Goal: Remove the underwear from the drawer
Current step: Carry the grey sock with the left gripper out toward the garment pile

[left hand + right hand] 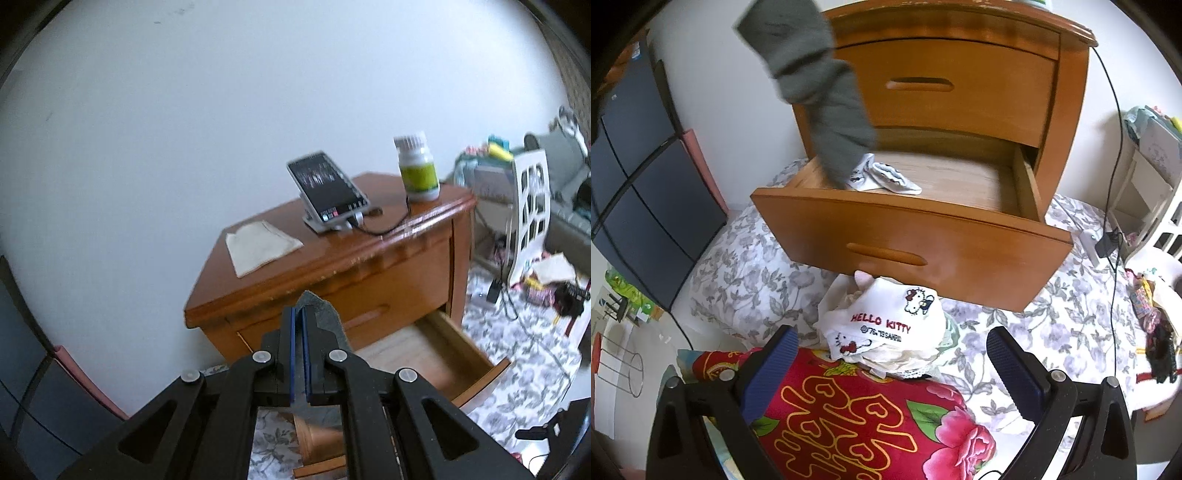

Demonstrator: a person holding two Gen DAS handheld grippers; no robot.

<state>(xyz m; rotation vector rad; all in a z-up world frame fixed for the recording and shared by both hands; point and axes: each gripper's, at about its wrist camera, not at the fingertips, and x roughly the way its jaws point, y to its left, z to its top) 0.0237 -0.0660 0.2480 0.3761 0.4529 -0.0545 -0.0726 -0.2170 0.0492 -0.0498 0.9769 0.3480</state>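
Note:
My left gripper point(300, 314) is shut on a piece of grey underwear point(325, 314), lifted above the wooden nightstand's open lower drawer point(476, 350). In the right wrist view the same grey underwear point(827, 96) hangs in the air over the drawer's point(923, 236) left side, blurred. A white patterned garment point(886, 179) lies inside the drawer. My right gripper point(890, 350) is open, held in front of the drawer above a pile of white underwear point(886, 325) printed "Hello Kitty". Nothing sits between its fingers.
On the nightstand top point(332, 258) are a folded cloth point(260, 245), a phone on a stand point(328, 190) with a cable, and a bottle point(417, 170). A red floral quilt point(857, 417) lies below my right gripper. Clutter and a white chair point(528, 214) stand right.

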